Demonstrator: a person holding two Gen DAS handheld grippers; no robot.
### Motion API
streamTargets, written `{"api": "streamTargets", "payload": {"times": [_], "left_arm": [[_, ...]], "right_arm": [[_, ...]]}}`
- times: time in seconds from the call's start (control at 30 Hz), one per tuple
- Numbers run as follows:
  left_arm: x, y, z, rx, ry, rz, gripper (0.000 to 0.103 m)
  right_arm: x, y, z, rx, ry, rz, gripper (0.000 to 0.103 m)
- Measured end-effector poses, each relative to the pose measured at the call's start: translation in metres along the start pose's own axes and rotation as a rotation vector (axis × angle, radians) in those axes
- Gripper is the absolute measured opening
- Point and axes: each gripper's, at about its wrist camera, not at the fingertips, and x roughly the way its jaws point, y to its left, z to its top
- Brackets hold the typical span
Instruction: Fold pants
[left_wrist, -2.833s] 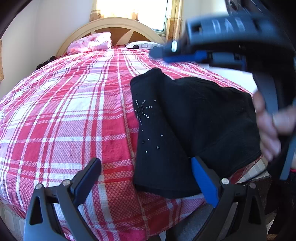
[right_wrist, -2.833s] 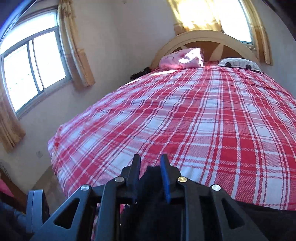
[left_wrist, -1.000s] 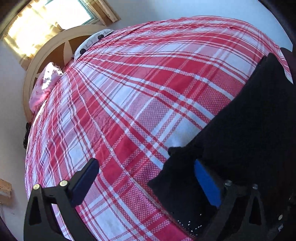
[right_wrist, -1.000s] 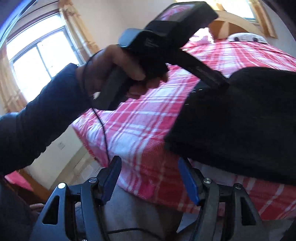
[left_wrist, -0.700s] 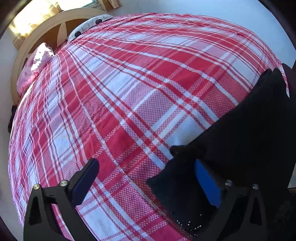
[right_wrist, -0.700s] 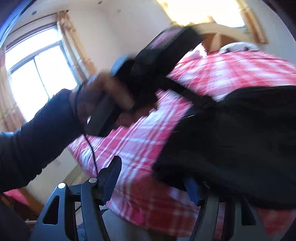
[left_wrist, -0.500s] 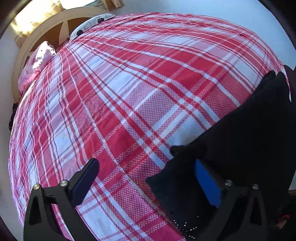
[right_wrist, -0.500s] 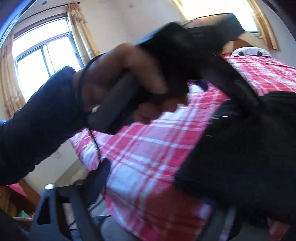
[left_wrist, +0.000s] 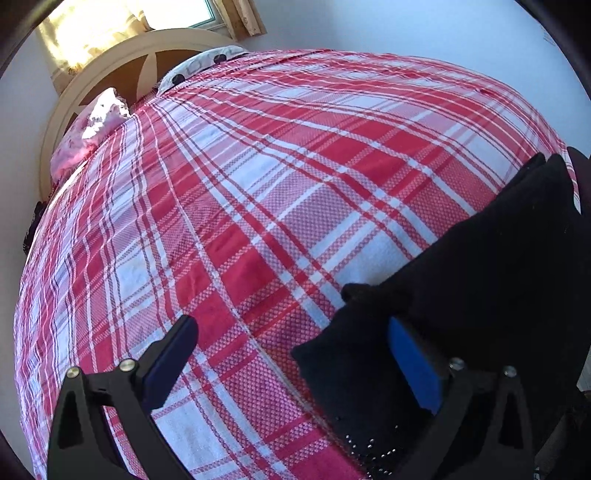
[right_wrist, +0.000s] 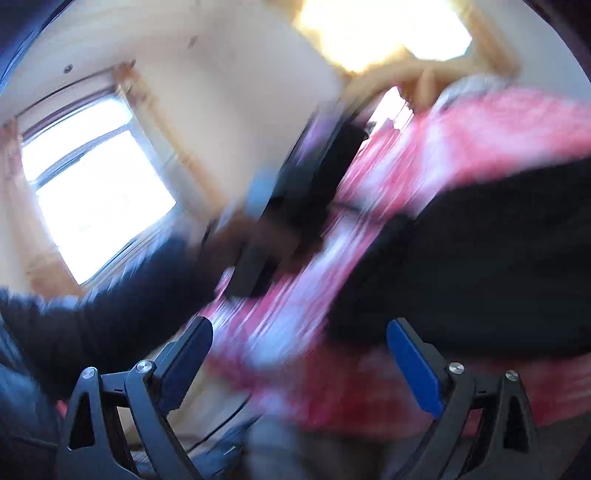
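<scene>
The black pants (left_wrist: 480, 295) lie folded at the near right corner of the bed, with small studs near the lower edge. My left gripper (left_wrist: 291, 354) is open just over the pants' left corner; its right finger rests by the fabric, its left finger over bare bedspread. In the blurred right wrist view the pants (right_wrist: 480, 258) fill the right side. My right gripper (right_wrist: 299, 354) is open and empty at the bed's edge, below and left of the pants. The left hand holding its gripper (right_wrist: 280, 221) shows there, blurred.
The red and white plaid bedspread (left_wrist: 258, 184) covers the bed. A pink pillow (left_wrist: 88, 136) and a white patterned pillow (left_wrist: 199, 66) lie by the curved headboard (left_wrist: 110, 62). A window (right_wrist: 92, 206) is on the left wall.
The right gripper let go of the pants, opened and swung off to the bed's edge; its view is now motion-blurred. The left gripper stays open at the pants' corner, barely moved.
</scene>
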Motion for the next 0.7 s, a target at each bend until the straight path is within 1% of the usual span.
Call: {"api": "streamTargets", "payload": {"times": [0.07, 0.1, 0.13, 0.17, 0.23, 0.3, 0.33, 0.37, 0.4, 0.43, 0.47, 0.5, 0.53, 0.57, 0.6, 0.63, 0.7], "left_arm": [[0.000, 0.001, -0.003, -0.028, -0.011, -0.003, 0.103], [0.001, 0.002, -0.003, -0.036, -0.014, -0.004, 0.103], [0.001, 0.002, -0.004, -0.051, -0.017, -0.006, 0.103], [0.001, 0.003, -0.005, -0.061, -0.018, -0.007, 0.103], [0.000, 0.004, -0.007, -0.084, -0.025, -0.009, 0.103], [-0.001, 0.006, -0.011, -0.104, -0.037, -0.009, 0.103], [-0.002, 0.006, -0.014, -0.115, -0.044, -0.011, 0.103], [-0.003, 0.007, -0.016, -0.122, -0.047, -0.016, 0.103], [-0.005, 0.008, -0.018, -0.131, -0.050, -0.016, 0.103], [-0.007, 0.009, -0.019, -0.144, -0.053, -0.020, 0.103], [-0.011, 0.011, -0.022, -0.162, -0.053, -0.022, 0.103], [-0.016, 0.013, -0.024, -0.183, -0.054, -0.024, 0.103], [-0.022, 0.016, -0.027, -0.208, -0.059, -0.029, 0.103], [-0.027, 0.018, -0.030, -0.229, -0.069, -0.037, 0.102], [-0.033, 0.020, -0.033, -0.248, -0.084, -0.042, 0.102], [-0.041, 0.022, -0.038, -0.266, -0.110, -0.043, 0.102], [-0.057, 0.022, -0.048, -0.304, -0.167, -0.007, 0.102]], "right_arm": [[-0.031, -0.015, 0.016, 0.025, -0.134, -0.151, 0.097], [-0.044, -0.024, 0.024, 0.034, -0.181, -0.241, 0.097], [-0.054, -0.034, 0.031, 0.033, -0.204, -0.391, 0.097], [-0.055, -0.044, 0.037, 0.027, -0.183, -0.475, 0.096], [-0.048, -0.064, 0.042, -0.001, -0.051, -0.611, 0.093], [-0.040, -0.072, 0.038, -0.032, -0.004, -0.685, 0.092], [-0.043, -0.081, 0.032, -0.035, 0.026, -0.741, 0.092], [-0.047, -0.096, 0.023, 0.007, 0.066, -0.804, 0.092], [-0.049, -0.113, 0.016, 0.091, 0.070, -0.792, 0.092], [-0.065, -0.128, 0.007, 0.215, 0.032, -0.712, 0.092], [-0.078, -0.141, -0.001, 0.338, 0.007, -0.665, 0.092], [-0.084, -0.144, -0.005, 0.370, -0.004, -0.646, 0.092], [-0.088, -0.139, -0.005, 0.339, -0.014, -0.661, 0.092], [-0.092, -0.132, -0.003, 0.278, -0.035, -0.689, 0.092], [-0.096, -0.126, 0.002, 0.240, -0.062, -0.694, 0.092], [-0.101, -0.123, 0.006, 0.231, -0.096, -0.669, 0.092], [-0.109, -0.128, 0.018, 0.258, -0.162, -0.587, 0.092]]}}
